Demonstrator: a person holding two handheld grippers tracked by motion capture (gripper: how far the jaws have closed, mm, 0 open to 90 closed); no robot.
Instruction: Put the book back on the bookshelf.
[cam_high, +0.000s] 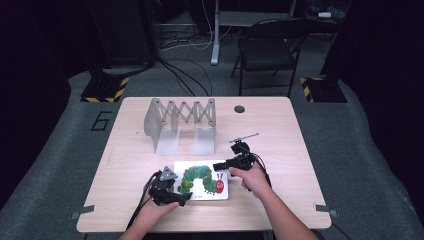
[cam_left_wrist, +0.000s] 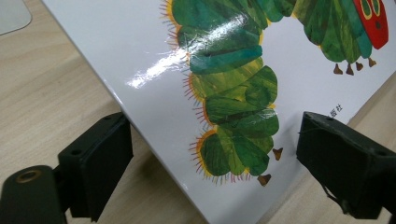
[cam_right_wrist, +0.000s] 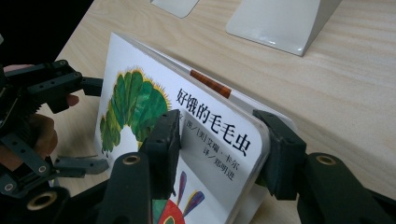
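On the worktop (cam_high: 260, 210), near its front edge, a glossy caterpillar picture book (cam_high: 201, 180) is raised at one end by the right gripper (cam_right_wrist: 219, 156), jaws pinching the cover edge. Slippage on the gloss is a risk. The left gripper (cam_left_wrist: 212, 154) is spread, jaws straddling the book's near corner.

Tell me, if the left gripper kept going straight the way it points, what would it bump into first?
Most likely the caterpillar book. The left gripper points at the book's near corner, with its open jaws on either side of that corner. Depth is hard to judge, but nothing else lies between them.
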